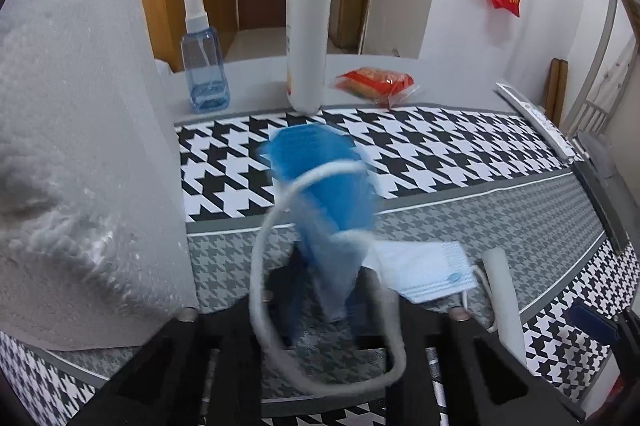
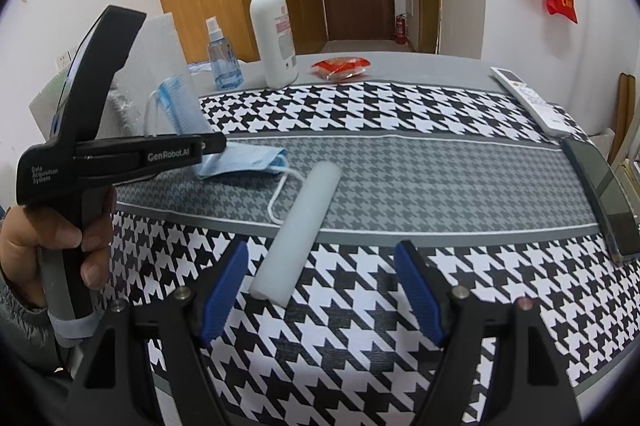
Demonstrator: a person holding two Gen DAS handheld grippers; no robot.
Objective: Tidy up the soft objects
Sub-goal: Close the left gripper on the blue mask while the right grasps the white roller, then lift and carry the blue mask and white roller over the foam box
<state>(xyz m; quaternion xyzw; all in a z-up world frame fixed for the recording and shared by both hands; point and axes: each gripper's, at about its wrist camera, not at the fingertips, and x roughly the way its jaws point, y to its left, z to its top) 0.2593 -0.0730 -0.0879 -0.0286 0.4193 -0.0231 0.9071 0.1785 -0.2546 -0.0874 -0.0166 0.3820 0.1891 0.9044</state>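
At nine o'clock our left gripper (image 2: 212, 146) pinches a pleated blue face mask (image 1: 324, 186), lifted above the houndstooth table mat (image 2: 400, 106). A second folded blue mask (image 2: 244, 162) lies flat at ten o'clock. Our right gripper (image 2: 320, 290) gapes open around the white foam cylinder (image 2: 300, 230), untouched.

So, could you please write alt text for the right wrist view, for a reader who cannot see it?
The open right gripper hovers over a white foam cylinder lying on a houndstooth tablecloth. At left, the hand-held left gripper pinches a blue face mask above a second mask; bottles, a red packet, a remote and a phone sit further off.
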